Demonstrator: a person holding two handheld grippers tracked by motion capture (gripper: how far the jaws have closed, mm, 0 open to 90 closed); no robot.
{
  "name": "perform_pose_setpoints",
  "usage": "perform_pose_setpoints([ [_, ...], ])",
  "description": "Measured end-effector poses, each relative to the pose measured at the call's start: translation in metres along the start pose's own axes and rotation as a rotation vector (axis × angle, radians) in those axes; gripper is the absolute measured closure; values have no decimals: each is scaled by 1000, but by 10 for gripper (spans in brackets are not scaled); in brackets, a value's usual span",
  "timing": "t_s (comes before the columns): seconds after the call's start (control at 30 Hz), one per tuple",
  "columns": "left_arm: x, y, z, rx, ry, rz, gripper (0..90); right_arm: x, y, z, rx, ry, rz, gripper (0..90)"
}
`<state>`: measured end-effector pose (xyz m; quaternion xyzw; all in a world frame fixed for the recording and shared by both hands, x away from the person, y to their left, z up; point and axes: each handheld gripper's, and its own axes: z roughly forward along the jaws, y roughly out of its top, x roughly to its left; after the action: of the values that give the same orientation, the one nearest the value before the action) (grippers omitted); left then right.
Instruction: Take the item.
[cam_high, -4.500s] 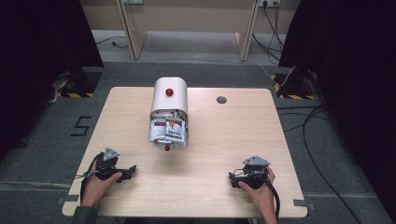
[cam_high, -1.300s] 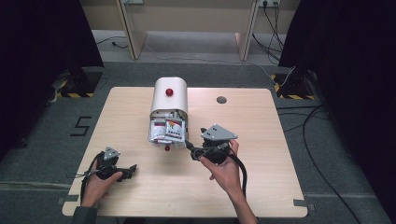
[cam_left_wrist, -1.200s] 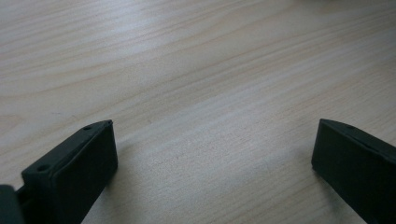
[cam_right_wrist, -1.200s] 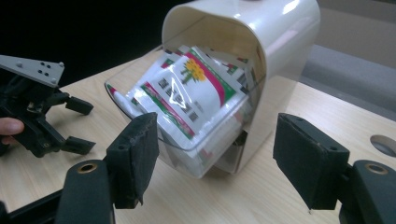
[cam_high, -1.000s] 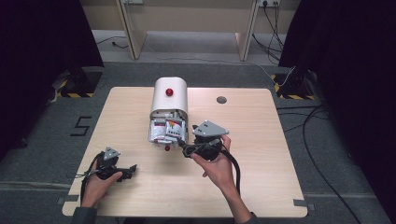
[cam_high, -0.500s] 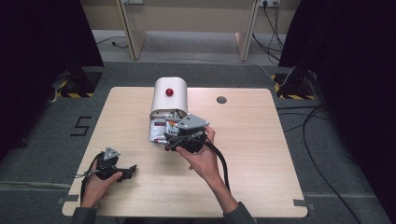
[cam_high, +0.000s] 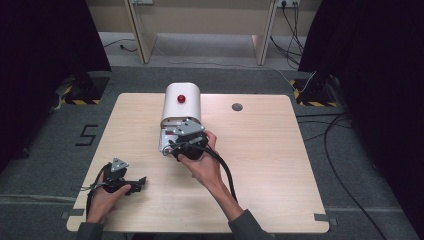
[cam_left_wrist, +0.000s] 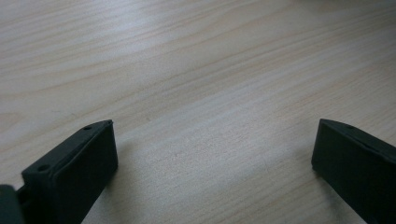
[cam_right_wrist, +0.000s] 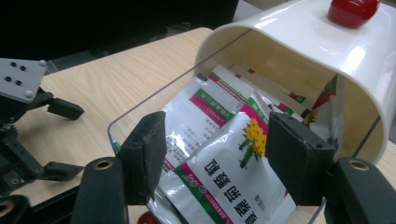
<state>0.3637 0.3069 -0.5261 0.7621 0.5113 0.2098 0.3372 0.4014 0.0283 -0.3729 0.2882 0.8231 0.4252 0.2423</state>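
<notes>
High view: a person at the near edge of a pale wooden table (cam_high: 280, 165) works a pair of black tongs in each hand. The right tongs (cam_high: 176, 144) reach to the mouth of a white, round-topped container (cam_high: 181, 106) with a red knob (cam_high: 181, 98) on top, which lies toward the far edge, left of the table's middle. The right hand (cam_high: 200, 161) grips the tool from behind, its cable (cam_high: 226, 175) trailing back along the forearm. The left tongs (cam_high: 140, 181) rest near the near left corner, held by the left hand (cam_high: 104, 196). A small round hole (cam_high: 237, 107) marks the table toward the far edge.

Left gripper view: the left tongs (cam_left_wrist: 212, 154) stand wide, both jaws low over bare wood (cam_left_wrist: 196, 79) with nothing between them.

Right gripper view: the right tongs (cam_right_wrist: 215, 154) are spread moderately wide at the container's (cam_right_wrist: 299, 42) open mouth, one jaw on each side of a white packet (cam_right_wrist: 224, 182) printed with yellow flowers, a green and magenta band and black lettering. Whether the jaws touch it cannot be told. More packets (cam_right_wrist: 205, 105) lie stacked behind it, inside a clear tray (cam_right_wrist: 140, 112) beneath the white hood. The red knob (cam_right_wrist: 352, 10) shows on top, and the left tongs (cam_right_wrist: 63, 140) sit at the left, on the table.
</notes>
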Motion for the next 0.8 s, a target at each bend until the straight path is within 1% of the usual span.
perform_pose_setpoints([
  [0.07, 0, 0, 0, 0, -1, 1, 0, -2, -2, -2, 3, -13, 5, 424],
  [0.13, 0, 0, 0, 0, -1, 1, 0, -7, -4, -7, -8, -15, 30, 431],
  [0.2, 0, 0, 0, 0, -1, 1, 0, -10, -5, -13, -20, -15, 43, 454],
  [0.27, 0, 0, 0, 0, -2, 1, 0, -14, -6, -19, -23, -35, 38, 461],
  [0.43, 0, 0, 0, 0, -1, 1, 0, -24, -9, -28, -13, -51, 47, 487],
  [0.6, 0, 0, 0, 0, -1, 1, 0, -28, -14, -27, 5, -60, 44, 533],
  [0.73, 0, 0, 0, 0, -1, 1, 0, -27, -14, -23, 14, -58, 30, 571],
  [0.8, 0, 0, 0, 0, -1, 1, 0, -26, -14, -22, 11, -70, 25, 584],
])
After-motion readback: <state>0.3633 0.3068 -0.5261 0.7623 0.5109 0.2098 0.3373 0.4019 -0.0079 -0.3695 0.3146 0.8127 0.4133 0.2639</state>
